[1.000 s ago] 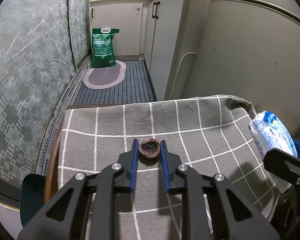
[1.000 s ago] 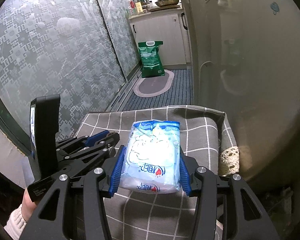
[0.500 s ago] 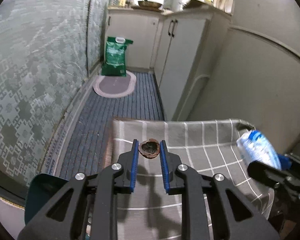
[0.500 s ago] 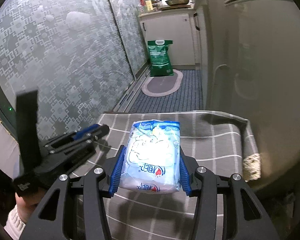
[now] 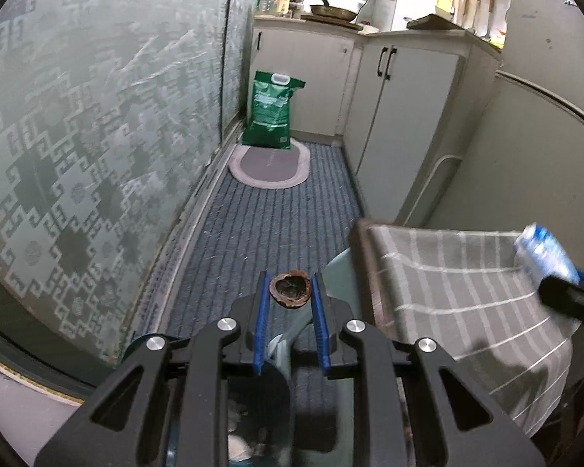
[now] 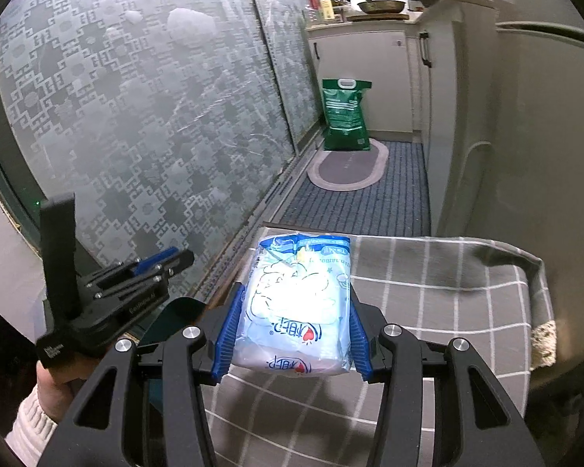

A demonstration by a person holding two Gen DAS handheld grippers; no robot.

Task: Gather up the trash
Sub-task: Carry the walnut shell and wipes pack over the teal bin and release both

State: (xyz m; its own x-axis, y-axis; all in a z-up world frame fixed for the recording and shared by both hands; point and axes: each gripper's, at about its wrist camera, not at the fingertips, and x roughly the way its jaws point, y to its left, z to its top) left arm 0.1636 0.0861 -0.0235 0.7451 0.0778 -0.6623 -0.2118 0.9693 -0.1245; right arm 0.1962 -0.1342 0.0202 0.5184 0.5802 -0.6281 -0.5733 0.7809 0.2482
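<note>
Jaws clamped: left gripper (image 5: 290,297) pinches a walnut shell (image 5: 291,290) above the floor and bin (image 5: 253,420); right gripper (image 6: 292,329) holds a tissue pack (image 6: 298,307) over the checked tablecloth (image 6: 428,292). Risk: the shallow tip grip may let the rounded shell slip and miss the bin.

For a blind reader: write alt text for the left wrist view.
The left gripper holds a brown walnut shell above a striped kitchen floor mat, beside a table draped in grey checked cloth. A green bag stands by white cabinets.
</note>
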